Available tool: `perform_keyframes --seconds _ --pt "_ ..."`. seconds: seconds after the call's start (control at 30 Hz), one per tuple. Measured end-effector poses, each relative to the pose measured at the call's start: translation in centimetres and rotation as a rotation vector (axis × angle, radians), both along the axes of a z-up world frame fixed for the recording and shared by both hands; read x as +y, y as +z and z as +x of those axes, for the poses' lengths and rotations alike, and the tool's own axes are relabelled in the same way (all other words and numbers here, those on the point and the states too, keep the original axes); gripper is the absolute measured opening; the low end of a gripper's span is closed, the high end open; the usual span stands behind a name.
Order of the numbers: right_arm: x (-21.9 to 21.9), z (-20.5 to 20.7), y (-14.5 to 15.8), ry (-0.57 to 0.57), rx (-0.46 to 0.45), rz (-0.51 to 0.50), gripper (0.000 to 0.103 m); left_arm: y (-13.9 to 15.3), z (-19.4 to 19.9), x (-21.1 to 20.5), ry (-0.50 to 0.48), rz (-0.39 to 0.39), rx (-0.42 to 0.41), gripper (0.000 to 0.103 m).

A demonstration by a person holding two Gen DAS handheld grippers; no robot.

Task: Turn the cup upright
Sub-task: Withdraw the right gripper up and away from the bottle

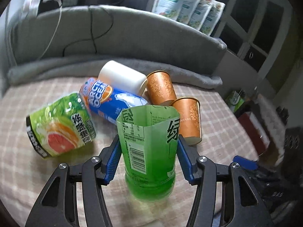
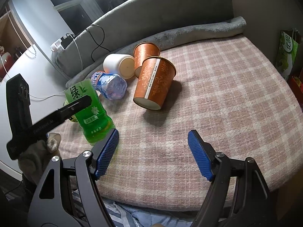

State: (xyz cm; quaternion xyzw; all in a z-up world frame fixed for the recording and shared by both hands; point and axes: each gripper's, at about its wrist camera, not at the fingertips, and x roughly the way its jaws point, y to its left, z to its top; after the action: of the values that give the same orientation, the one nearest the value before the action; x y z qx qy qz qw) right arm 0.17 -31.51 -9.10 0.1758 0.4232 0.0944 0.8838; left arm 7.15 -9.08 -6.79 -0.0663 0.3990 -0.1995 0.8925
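Left tongs (image 1: 149,151) clamp green cut-off plastic bottle cup (image 1: 149,151), mouth up, base toward camera, held over plaid bed (image 1: 22,170) to set it upright, it seems | right view: right tongs (image 2: 153,153) spread, idle, near; green cup (image 2: 90,113) far left; two orange paper cups (image 2: 153,83) tipped beyond.

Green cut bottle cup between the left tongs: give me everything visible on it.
The green cup looks like a translucent green plastic bottle cut off at the top, leaving a jagged open rim. A green label with a barcode, a nutrition table and a large Chinese character wraps the body; the base is ribbed. It appears upright, open end up, on the checked blanket. The left tongs bracket its sides with their blue pads; whether they press it is unclear. In the left view it overlaps the blue bottle; contact unclear.
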Motion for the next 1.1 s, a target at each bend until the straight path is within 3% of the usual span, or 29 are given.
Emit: perform_keyframes --seconds 0.27,0.37,0.8,1.1 --pt "-0.1 0.0 0.0 -0.007 0.001 0.002 0.078 0.4 -1.7 -1.8 -0.006 0.117 -0.169 0.055" --pt "-0.2 0.1 0.0 -0.003 0.0 0.005 0.078 0.1 -2.3 -2.0 -0.01 0.133 -0.197 0.055" --pt "0.8 -0.3 0.5 0.012 -0.022 -0.014 0.078 -0.1 -4.1 -1.4 -0.018 0.131 -0.193 0.055" --pt "1.6 -0.4 0.8 0.024 -0.028 -0.026 0.078 -0.2 -4.5 -0.2 -0.021 0.085 -0.146 0.055"
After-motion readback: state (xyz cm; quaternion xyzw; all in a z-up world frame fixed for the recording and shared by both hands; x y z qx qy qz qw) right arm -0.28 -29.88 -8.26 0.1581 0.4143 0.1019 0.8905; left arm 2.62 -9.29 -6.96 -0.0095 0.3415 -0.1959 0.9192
